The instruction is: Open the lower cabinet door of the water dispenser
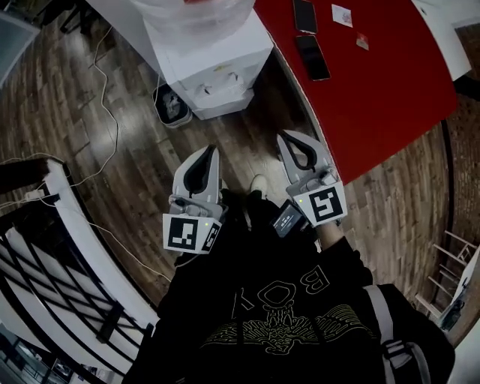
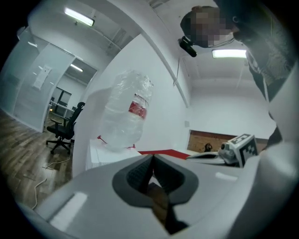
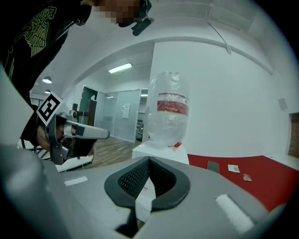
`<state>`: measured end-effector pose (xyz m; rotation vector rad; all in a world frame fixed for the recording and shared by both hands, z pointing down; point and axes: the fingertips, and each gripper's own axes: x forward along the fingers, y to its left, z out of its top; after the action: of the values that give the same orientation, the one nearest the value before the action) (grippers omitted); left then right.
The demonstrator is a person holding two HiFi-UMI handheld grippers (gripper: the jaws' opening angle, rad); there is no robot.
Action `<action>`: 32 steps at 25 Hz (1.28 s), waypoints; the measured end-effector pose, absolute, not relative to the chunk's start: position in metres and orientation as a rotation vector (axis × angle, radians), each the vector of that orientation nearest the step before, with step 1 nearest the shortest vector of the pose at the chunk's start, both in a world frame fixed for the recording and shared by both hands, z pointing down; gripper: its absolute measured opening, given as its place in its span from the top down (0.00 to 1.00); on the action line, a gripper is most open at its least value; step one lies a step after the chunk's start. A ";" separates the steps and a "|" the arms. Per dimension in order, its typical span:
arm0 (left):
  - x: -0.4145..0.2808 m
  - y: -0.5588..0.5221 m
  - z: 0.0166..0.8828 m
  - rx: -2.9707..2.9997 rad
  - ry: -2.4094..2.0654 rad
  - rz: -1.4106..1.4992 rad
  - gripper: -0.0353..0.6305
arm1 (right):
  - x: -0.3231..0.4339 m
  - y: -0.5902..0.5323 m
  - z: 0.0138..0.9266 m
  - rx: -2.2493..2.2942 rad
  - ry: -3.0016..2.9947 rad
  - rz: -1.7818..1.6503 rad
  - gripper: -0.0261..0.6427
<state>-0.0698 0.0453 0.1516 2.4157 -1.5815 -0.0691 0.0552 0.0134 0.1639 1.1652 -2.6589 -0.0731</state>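
Observation:
The white water dispenser (image 1: 214, 64) stands on the wood floor ahead of me, seen from above, with a clear bottle (image 1: 196, 11) on top. Its lower cabinet door is hidden from this angle. My left gripper (image 1: 212, 151) and right gripper (image 1: 284, 138) are held side by side short of it, pointing toward it and touching nothing. In the left gripper view the jaws (image 2: 153, 157) meet at the tip with nothing between them, and the bottle (image 2: 127, 112) rises beyond. In the right gripper view the jaws (image 3: 149, 159) are likewise shut and empty, facing the dispenser (image 3: 161, 150).
A red table (image 1: 375, 82) with two phones (image 1: 312, 57) runs close along the dispenser's right side. A small bin (image 1: 173, 106) and loose cables (image 1: 105, 105) lie on the floor to its left. A white curved railing (image 1: 82, 232) is at my left.

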 end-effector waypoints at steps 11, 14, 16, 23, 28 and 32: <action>-0.093 0.008 0.210 2.363 -1.579 -0.033 0.94 | 0.037 -0.010 0.223 1.123 -2.650 0.091 0.96; -0.088 -0.002 0.216 2.342 -1.614 -0.011 0.94 | 0.039 -0.019 0.231 1.076 -2.700 0.149 0.96; -0.085 -0.007 0.219 2.331 -1.667 0.014 0.94 | 0.041 -0.024 0.236 1.066 -2.695 0.134 0.96; -0.089 -0.008 0.231 2.246 -1.812 0.030 0.94 | 0.052 -0.034 0.256 1.083 -2.666 0.121 0.96; -0.097 -0.012 0.258 2.193 -1.847 0.065 0.94 | 0.050 -0.041 0.277 1.085 -2.666 0.142 0.96; -0.099 -0.009 0.279 2.157 -1.860 0.068 0.94 | 0.051 -0.039 0.295 1.099 -2.662 0.161 0.96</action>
<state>-0.0988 -0.0093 0.2794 2.1568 -1.8603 0.0682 0.0508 -0.0395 0.2946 1.0992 -2.6616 0.1607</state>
